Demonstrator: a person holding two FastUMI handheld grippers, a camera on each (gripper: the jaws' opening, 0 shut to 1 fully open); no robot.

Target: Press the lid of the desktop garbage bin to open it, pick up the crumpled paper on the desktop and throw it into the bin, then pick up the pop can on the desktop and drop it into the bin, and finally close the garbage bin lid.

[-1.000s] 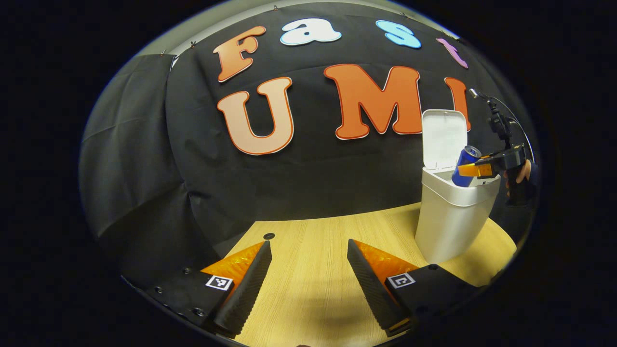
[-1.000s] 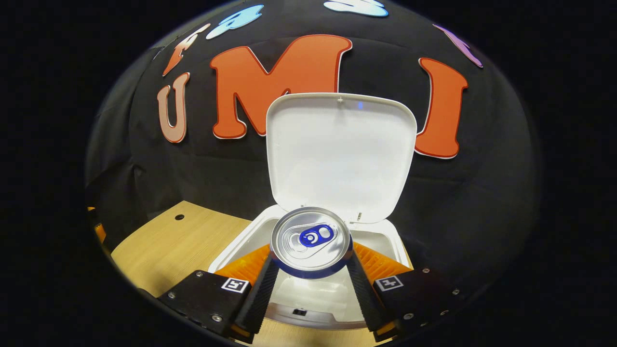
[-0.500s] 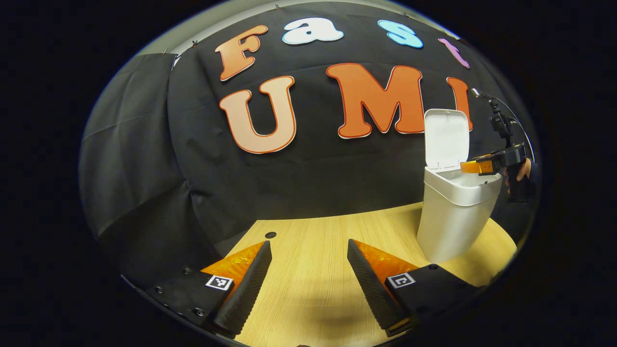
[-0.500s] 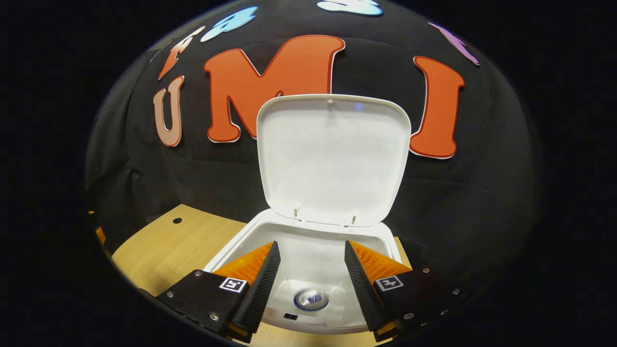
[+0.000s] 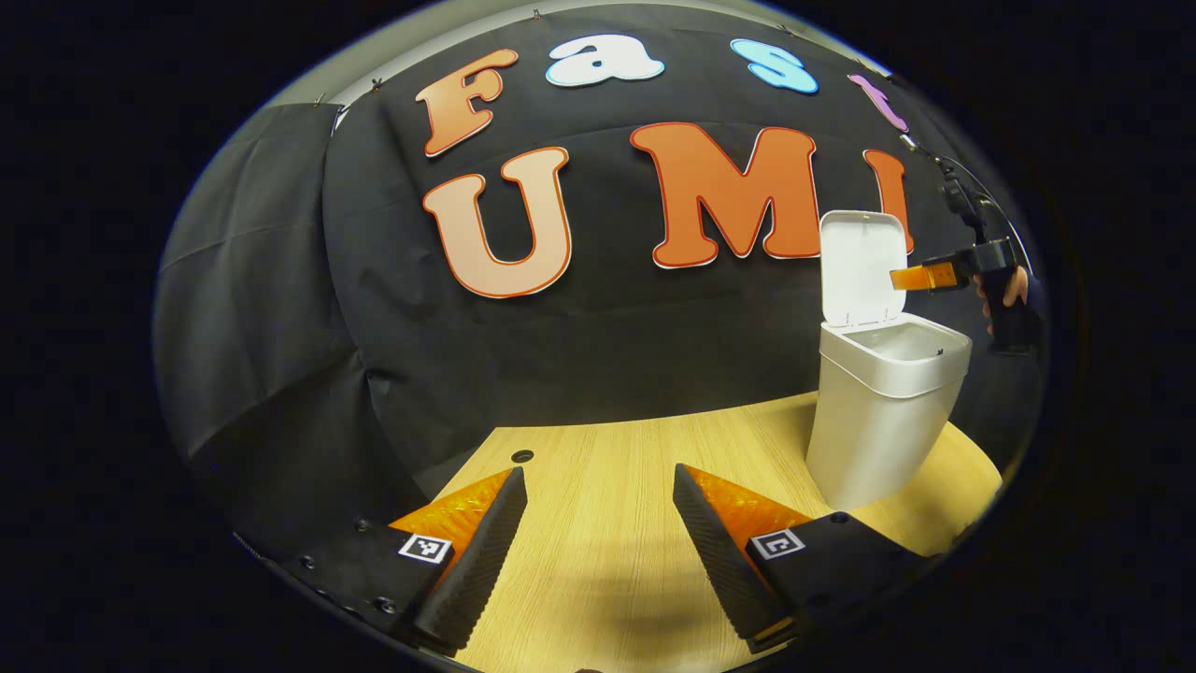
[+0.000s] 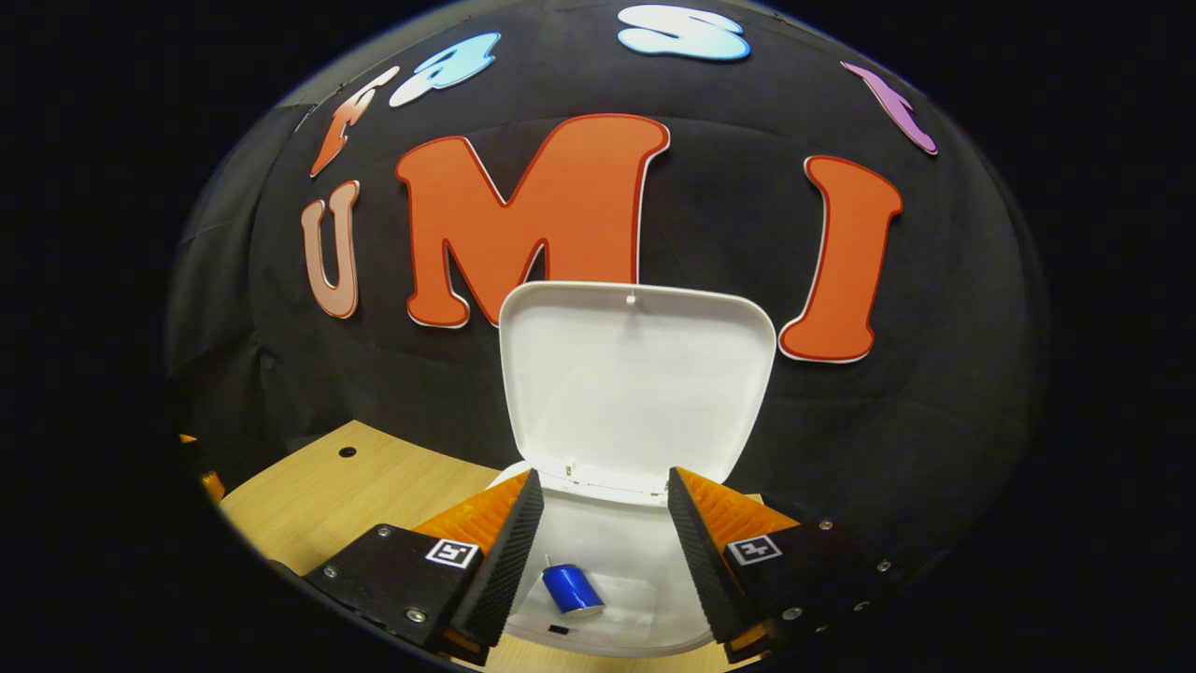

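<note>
Right tongs (image 6: 598,542), released and empty, hover above the open bin (image 5: 883,421); the can (image 6: 572,589) lies on its side inside, below and between their fingers. The lid (image 6: 635,383) stands upright just beyond the fingertips, hinge at its lower edge. Crumpled paper cannot be made out in the bin. Left tongs (image 5: 598,542), also released, rest low over the bare counter (image 5: 607,467), the bin ahead and to their right. Judged step: closing the lid. To do it well, reach over the lid's top edge, push it forward and down evenly until it latches, and avoid tipping the light bin
</note>
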